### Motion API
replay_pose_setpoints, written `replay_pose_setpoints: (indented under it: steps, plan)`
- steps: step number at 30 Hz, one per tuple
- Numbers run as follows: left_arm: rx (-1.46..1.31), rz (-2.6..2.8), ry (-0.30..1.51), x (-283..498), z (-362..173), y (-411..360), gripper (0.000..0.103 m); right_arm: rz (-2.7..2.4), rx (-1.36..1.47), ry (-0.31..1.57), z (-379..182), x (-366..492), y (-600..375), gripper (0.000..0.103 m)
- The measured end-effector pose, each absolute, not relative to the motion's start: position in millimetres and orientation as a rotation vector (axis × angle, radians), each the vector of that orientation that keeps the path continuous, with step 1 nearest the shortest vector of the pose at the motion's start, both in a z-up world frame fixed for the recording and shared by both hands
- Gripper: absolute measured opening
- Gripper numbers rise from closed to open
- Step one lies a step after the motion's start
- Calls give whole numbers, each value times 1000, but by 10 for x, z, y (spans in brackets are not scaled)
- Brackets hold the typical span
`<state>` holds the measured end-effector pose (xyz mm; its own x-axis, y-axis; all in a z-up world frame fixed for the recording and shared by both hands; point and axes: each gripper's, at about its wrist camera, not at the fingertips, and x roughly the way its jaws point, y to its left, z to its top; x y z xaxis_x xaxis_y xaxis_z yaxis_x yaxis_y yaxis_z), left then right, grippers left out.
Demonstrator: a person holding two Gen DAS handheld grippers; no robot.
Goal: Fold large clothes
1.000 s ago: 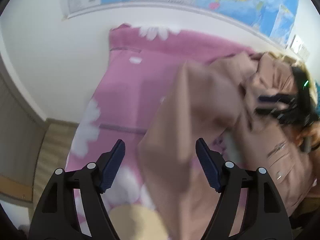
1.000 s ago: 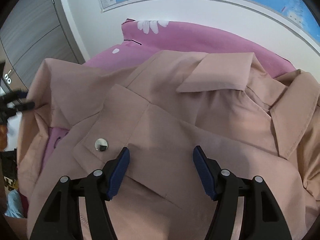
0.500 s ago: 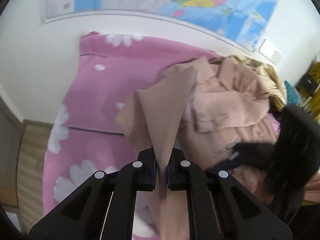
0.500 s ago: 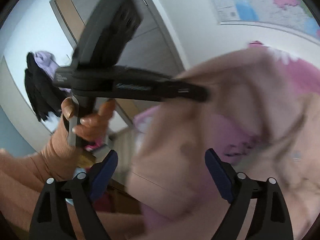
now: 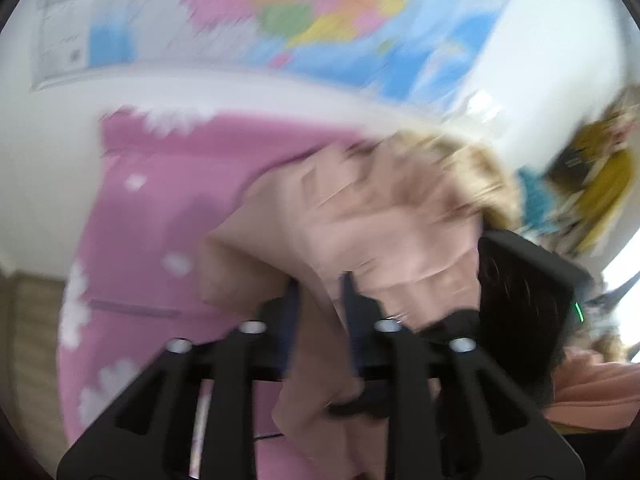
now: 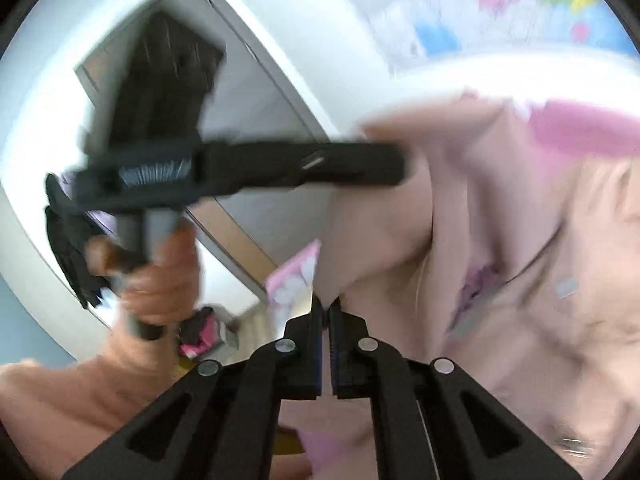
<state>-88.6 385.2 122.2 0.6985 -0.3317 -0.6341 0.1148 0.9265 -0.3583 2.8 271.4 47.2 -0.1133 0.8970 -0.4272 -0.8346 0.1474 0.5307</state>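
Observation:
A large beige-pink jacket (image 5: 380, 224) lies bunched on a pink flowered blanket (image 5: 152, 216). My left gripper (image 5: 318, 304) has its jaws a little apart with a fold of the jacket hanging between them; the view is blurred. My right gripper (image 6: 329, 312) is shut on an edge of the jacket (image 6: 500, 248) and holds it lifted. The left gripper's body (image 6: 248, 172), held in a hand, crosses the right wrist view and also pinches the cloth. The right gripper's black body (image 5: 524, 300) shows at right in the left wrist view.
A coloured map (image 5: 320, 20) hangs on the white wall behind the bed. A grey door (image 6: 248, 92) and dark clothes (image 6: 68, 240) are to the left. Yellow and teal items (image 5: 592, 184) lie at far right. Wooden floor (image 5: 28, 340) runs beside the bed.
My right gripper went from open to shut on the jacket's edge. My left gripper, shut tight on the cloth half a second ago, now shows a small gap. Both views tilted upward.

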Motion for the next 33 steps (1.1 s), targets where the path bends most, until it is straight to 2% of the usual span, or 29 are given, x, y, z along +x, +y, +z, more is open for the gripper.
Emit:
replay_pose_setpoints:
  steps: [2,4,5,9,11,12,13,17,19,20,25,26,27,28,29,30,33]
  plan:
    - [-301,-302,670,-956,1441,3810,40,1464,159,771,754,213,2308,2]
    - [-287,-325,593,-996,1609,3748,54,1422,197,742,957,446,1949,2]
    - [-284,-331,576,-989,1634,3705,57,1384,210,727,1045,567,1718,2]
    - [-261,-302,620,-760,1460,3543,59,1146,244,745,1067,1015,992,2]
    - [-225,-258,698,-551,1182,3437,59,976,217,789,911,1230,674,8]
    - [-222,-255,730,-471,1064,3433,59,888,228,838,757,1373,554,32]
    - [-223,-239,781,-361,881,3398,59,812,229,875,651,1467,466,64]
    - [-215,-182,930,-78,301,3338,57,718,266,962,161,1503,170,67]
    - [-208,-167,964,-25,138,3326,56,783,260,999,-14,1333,118,82]
    - [-216,-170,966,-13,105,3340,56,793,240,1012,-59,1314,100,83]
    - [-228,-174,927,-39,121,3370,59,791,29,1052,-342,907,216,82]
    - [-230,-178,916,-48,142,3368,59,765,-37,1049,-409,858,300,77]
    - [-231,-178,906,-56,164,3364,61,739,-95,1032,-438,808,360,56]
    - [-230,-173,902,-62,181,3345,62,723,-136,1007,-421,759,397,29]
    - [-226,-162,898,-65,193,3338,62,750,-139,1009,-388,746,408,27]
    - [-223,-156,896,-62,202,3318,62,759,-117,1003,-325,747,381,13]
    - [-217,-156,879,-81,244,3302,64,717,-117,890,39,775,219,13]
